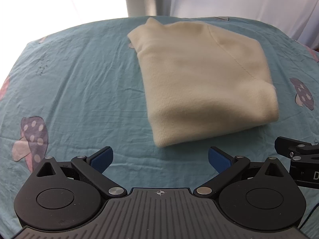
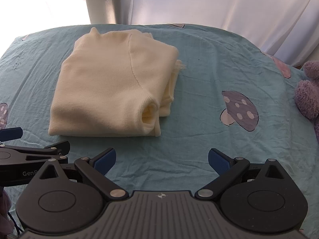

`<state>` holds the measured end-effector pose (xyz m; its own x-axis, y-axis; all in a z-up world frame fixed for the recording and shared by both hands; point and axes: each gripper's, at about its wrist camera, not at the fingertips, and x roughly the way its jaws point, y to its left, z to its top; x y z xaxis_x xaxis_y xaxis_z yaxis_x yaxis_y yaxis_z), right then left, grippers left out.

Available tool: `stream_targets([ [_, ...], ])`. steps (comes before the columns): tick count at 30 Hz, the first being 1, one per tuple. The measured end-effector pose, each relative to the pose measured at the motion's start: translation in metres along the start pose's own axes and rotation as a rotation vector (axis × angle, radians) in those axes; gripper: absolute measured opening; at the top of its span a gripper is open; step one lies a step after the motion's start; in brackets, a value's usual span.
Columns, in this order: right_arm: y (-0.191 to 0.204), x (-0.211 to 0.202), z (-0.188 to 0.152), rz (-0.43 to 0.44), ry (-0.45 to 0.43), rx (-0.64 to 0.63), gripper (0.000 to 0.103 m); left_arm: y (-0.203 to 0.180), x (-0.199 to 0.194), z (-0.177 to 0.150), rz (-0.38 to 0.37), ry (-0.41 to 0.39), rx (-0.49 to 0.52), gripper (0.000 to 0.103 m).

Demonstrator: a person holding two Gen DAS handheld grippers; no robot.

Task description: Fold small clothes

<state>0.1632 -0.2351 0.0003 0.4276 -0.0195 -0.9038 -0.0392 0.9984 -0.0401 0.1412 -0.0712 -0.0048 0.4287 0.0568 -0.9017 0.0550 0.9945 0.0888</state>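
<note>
Folded cream sweater (image 1: 201,83) lying flat on a teal mushroom-print bed sheet (image 1: 79,91). Left hand-held gripper (image 1: 160,158) just short of its near edge, blue pads spread wide, gripping nothing. Right hand-held gripper (image 2: 161,159) alongside, likewise spread and empty. Purple plush toy (image 2: 310,91) at the sheet's right edge.

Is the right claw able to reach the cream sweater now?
Probably yes. The right claw is open, and only bare sheet lies between it and the folded sweater.
</note>
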Motion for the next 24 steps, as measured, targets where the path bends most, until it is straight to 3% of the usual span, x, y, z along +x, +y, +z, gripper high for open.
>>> stream_targets([
  [24, -0.0013, 0.0009, -0.0002, -0.004, 0.003, 0.006, 0.099, -0.0013, 0.003, -0.0012, -0.017, 0.008, 0.011, 0.103],
])
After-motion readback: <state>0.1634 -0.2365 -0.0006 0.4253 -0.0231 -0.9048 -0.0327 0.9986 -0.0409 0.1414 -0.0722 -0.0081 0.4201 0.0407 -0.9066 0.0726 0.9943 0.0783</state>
